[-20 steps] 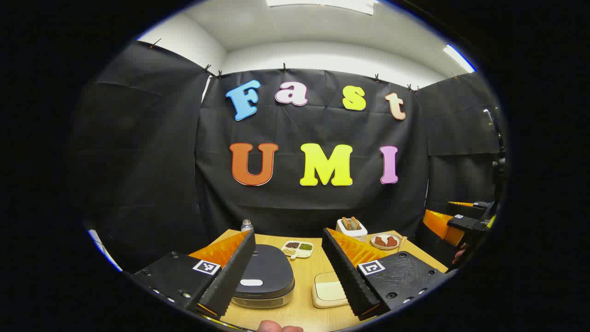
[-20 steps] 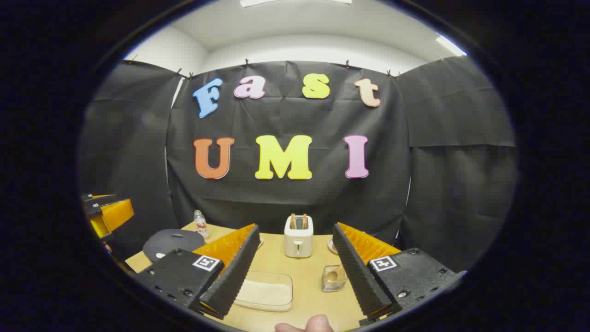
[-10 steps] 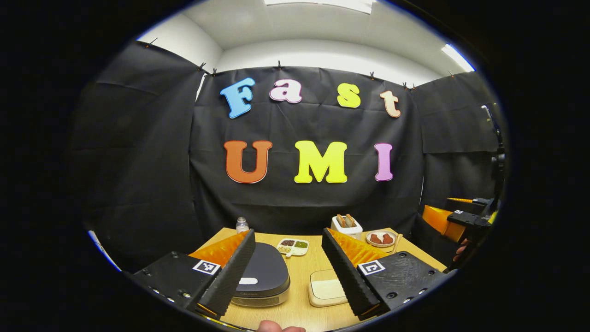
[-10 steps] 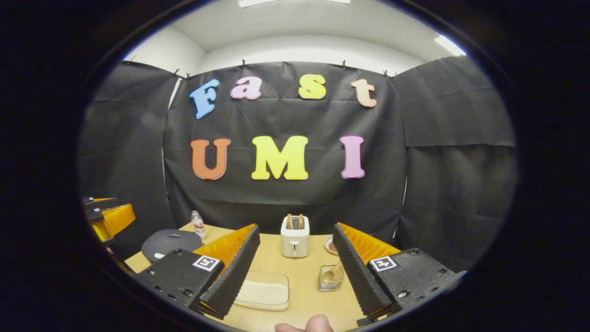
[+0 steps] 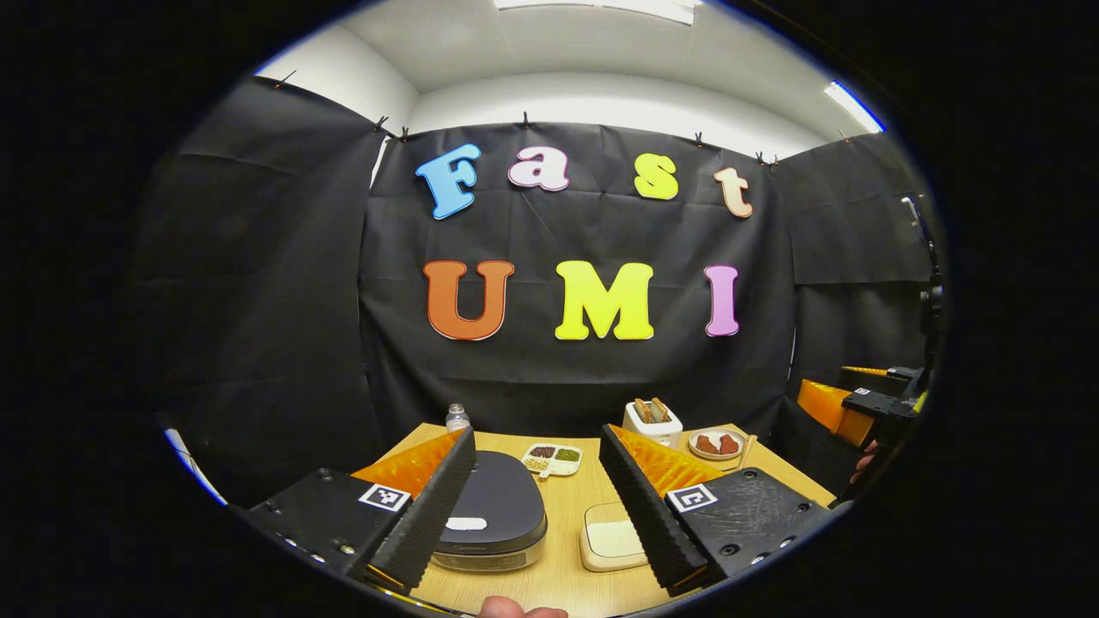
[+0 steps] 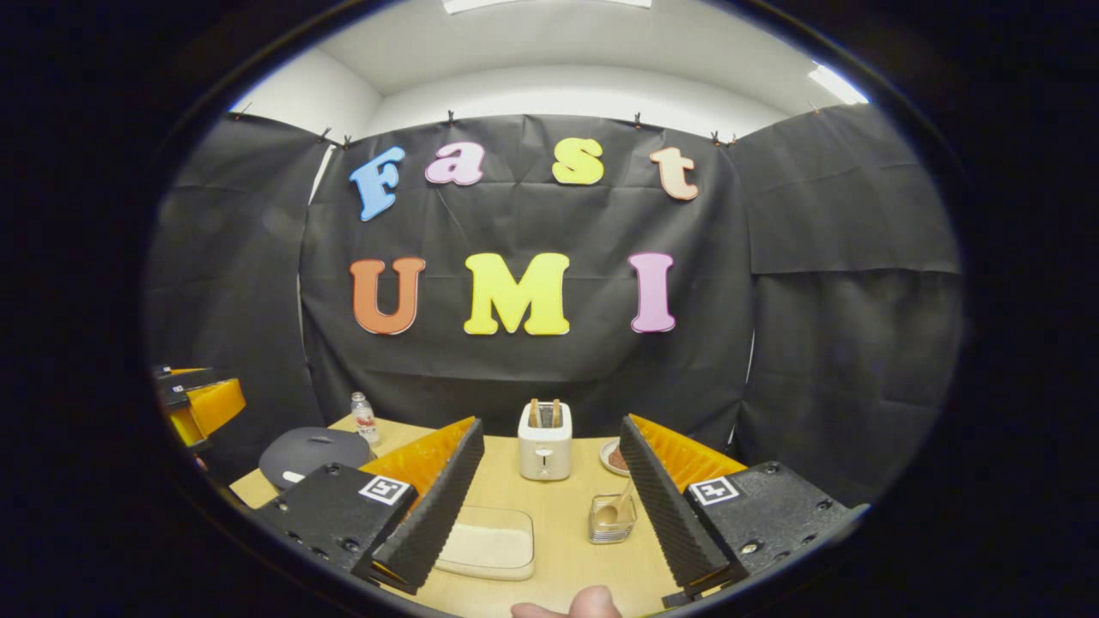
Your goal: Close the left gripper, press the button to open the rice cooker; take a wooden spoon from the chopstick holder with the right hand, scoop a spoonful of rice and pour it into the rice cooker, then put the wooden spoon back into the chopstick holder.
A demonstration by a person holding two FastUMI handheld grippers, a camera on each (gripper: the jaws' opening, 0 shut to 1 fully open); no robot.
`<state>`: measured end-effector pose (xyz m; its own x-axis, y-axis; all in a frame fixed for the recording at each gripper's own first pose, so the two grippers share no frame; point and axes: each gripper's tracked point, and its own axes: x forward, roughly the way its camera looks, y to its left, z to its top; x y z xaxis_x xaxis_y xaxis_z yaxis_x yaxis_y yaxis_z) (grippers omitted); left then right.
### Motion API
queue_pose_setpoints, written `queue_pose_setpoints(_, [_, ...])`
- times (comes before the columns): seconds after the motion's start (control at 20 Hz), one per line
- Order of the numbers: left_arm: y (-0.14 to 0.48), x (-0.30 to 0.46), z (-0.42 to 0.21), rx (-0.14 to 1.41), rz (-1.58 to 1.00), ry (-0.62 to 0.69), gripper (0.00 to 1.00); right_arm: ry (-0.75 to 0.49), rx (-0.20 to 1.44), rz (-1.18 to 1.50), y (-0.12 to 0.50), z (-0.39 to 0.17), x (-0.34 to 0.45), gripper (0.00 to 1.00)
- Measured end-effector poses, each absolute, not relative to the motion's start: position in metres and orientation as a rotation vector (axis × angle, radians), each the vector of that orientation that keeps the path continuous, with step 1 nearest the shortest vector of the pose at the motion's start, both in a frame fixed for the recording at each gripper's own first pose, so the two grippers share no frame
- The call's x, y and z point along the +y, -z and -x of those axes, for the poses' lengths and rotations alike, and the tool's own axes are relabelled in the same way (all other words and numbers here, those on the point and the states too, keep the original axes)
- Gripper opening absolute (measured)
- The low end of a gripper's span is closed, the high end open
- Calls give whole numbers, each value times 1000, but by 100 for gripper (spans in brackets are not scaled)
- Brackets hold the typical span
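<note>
left gripper [image 5: 537,506]: my ribbed, wedge-shaped fingers are spread wide, holding nothing.
right gripper [image 6: 549,502]: I see its fingers spread too, empty.
rice cooker [image 5: 496,515]: smooth, dark, rounded, lid down, at 6 o'clock in my left gripper view; the left finger hides its near edge.
rice tray [image 6: 486,542]: pale, rounded, partly covered.
chopstick holder [image 6: 611,518]: clear, wooden spoon [image 6: 613,510] inside, at 5 o'clock.
table [image 6: 562,515]: light wood.
toaster [image 6: 544,440]: white, boxy, far.

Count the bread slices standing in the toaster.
2: both stand upright, side by side, in the slots of the white toaster at the far side of the table, one left slice, one right slice.
</note>
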<state>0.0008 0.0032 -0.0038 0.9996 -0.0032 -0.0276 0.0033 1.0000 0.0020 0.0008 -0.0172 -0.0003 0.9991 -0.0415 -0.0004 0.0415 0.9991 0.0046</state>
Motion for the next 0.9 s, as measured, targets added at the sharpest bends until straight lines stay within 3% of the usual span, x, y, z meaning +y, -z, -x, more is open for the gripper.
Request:
queue_pose_setpoints(0.5, [39,33,6,133,12,-66,93,59,16,-12,10,-4,-33,100])
queue_pose_setpoints(0.9, [92,53,3,357,96,-89,94,64,46,-14,21,-8,-48,100])
